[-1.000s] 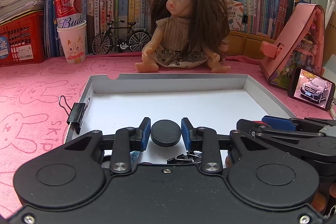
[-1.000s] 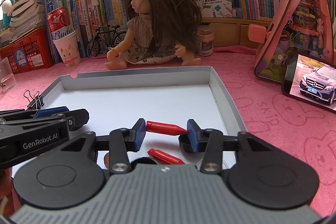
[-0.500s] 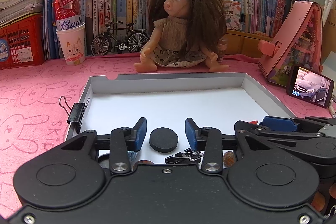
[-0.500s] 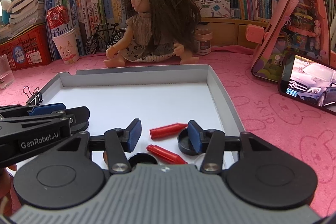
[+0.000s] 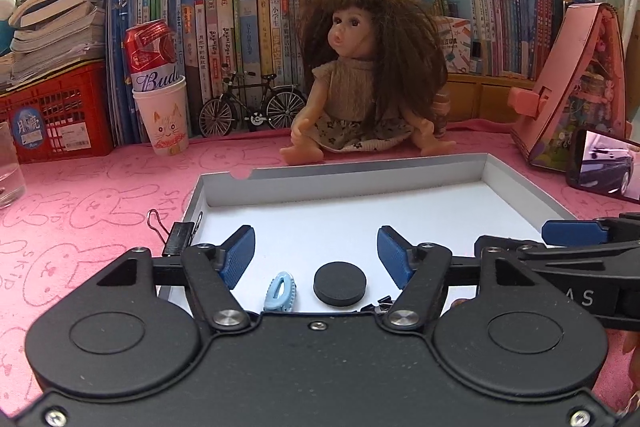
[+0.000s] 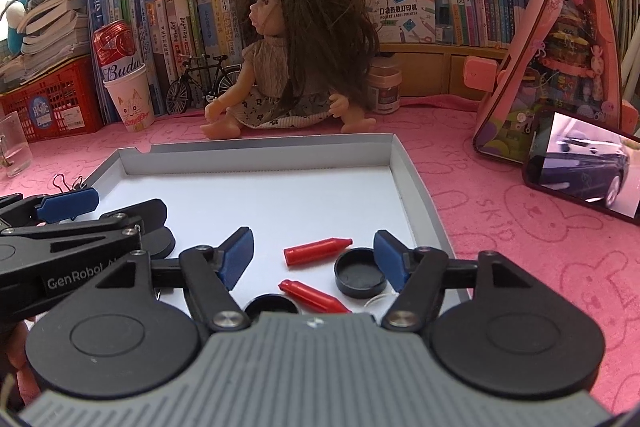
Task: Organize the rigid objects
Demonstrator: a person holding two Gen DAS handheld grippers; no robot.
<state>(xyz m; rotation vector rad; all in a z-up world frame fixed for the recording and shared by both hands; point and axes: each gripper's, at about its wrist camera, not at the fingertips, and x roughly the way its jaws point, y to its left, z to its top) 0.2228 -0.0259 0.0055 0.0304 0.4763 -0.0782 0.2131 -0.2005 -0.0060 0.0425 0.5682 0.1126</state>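
A shallow white tray (image 5: 344, 183) lies on the pink cloth. My left gripper (image 5: 316, 253) is open above its near part; a black disc (image 5: 339, 284) and a light blue hair clip (image 5: 280, 294) lie on the tray floor between and below its fingers. My right gripper (image 6: 314, 253) is open over the tray's (image 6: 412, 183) near right corner. Two red crayon-like pieces (image 6: 318, 251) (image 6: 314, 295) and two black caps (image 6: 361, 271) (image 6: 272, 305) lie there. Neither gripper holds anything.
A black binder clip (image 5: 178, 237) sits on the tray's left rim. A doll (image 5: 360, 83) sits behind the tray. A can in a paper cup (image 5: 158, 87), a model bicycle (image 5: 252, 107), a red crate (image 5: 52, 115), a glass (image 5: 8, 167), a pink toy house (image 5: 576, 87) and a phone (image 5: 604, 165) surround it.
My left gripper opened and let go of the black disc, which now lies on the tray. My right gripper opened and dropped the red piece. Both grippers pulled back and rose.
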